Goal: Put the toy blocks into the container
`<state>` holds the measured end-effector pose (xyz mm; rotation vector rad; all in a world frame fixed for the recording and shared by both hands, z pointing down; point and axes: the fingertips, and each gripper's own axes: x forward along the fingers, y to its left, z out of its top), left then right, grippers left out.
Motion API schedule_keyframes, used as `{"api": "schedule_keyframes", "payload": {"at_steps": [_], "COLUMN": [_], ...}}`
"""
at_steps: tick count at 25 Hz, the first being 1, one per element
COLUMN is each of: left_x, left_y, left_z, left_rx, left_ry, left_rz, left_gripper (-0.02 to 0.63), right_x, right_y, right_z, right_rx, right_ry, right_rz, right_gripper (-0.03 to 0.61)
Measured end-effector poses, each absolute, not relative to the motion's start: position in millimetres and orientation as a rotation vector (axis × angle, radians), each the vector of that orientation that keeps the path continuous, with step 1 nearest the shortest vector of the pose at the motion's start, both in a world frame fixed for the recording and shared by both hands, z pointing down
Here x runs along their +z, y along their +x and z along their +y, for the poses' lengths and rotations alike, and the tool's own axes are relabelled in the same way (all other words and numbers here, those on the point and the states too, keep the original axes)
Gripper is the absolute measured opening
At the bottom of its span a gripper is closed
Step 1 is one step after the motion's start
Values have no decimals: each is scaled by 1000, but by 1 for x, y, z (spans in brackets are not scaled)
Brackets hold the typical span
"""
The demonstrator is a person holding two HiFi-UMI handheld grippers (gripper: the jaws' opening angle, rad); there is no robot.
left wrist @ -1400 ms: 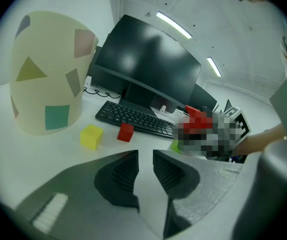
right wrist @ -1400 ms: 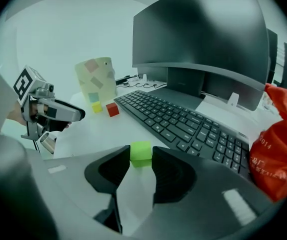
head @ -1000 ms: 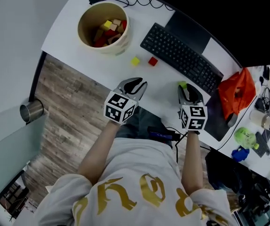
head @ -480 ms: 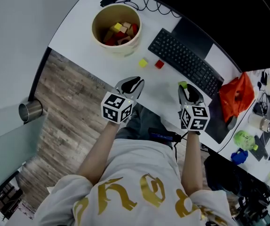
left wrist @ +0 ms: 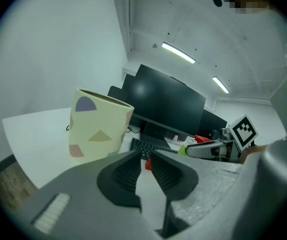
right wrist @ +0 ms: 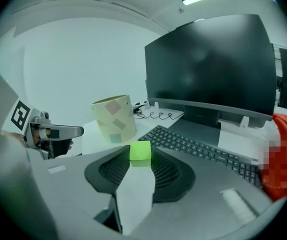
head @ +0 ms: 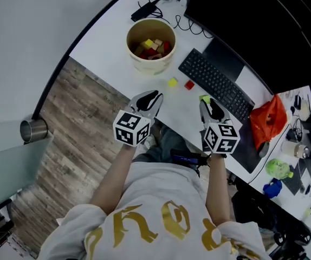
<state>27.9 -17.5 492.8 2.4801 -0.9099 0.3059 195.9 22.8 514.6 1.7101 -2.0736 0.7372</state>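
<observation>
A cream bucket (head: 154, 65) holding several coloured blocks stands on the white desk (head: 112, 42). A yellow block (head: 172, 82) and a red block (head: 189, 85) lie loose between the bucket and the keyboard (head: 218, 85). My right gripper (head: 208, 103) is shut on a green block (head: 205, 98), which sits at the jaw tips (right wrist: 140, 152) above the desk's near edge. My left gripper (head: 152, 97) hovers to its left. Its jaws (left wrist: 144, 165) stand a narrow gap apart with nothing between them. The red block (left wrist: 147, 164) shows beyond that gap and the bucket (left wrist: 97, 134) to the left.
A dark monitor (right wrist: 208, 64) stands behind the keyboard. Cables and a black adapter (head: 147, 10) lie behind the bucket. An orange bag (head: 268, 121) and clutter fill the desk's right end. A metal cup (head: 33, 129) stands on the wooden floor at the left.
Both grippers have lifted up from the desk edge, the right one still carrying the green block. The head view has shifted, so the bucket now sits nearer the picture's middle.
</observation>
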Motion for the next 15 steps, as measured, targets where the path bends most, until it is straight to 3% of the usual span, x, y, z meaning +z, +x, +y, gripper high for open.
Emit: {"api": "schedule_keyframes", "payload": {"at_steps": [15], "left_x": [439], "left_y": [-31], "left_z": [-32], "left_rx": [162], "left_ry": [2500], "left_rz": [-1050], "left_gripper": [68], "right_x": [448], "right_y": [118], "right_z": [0], "right_rx": [568], "right_ry": [1668], "right_rz": [-2266], "right_gripper": [163]}}
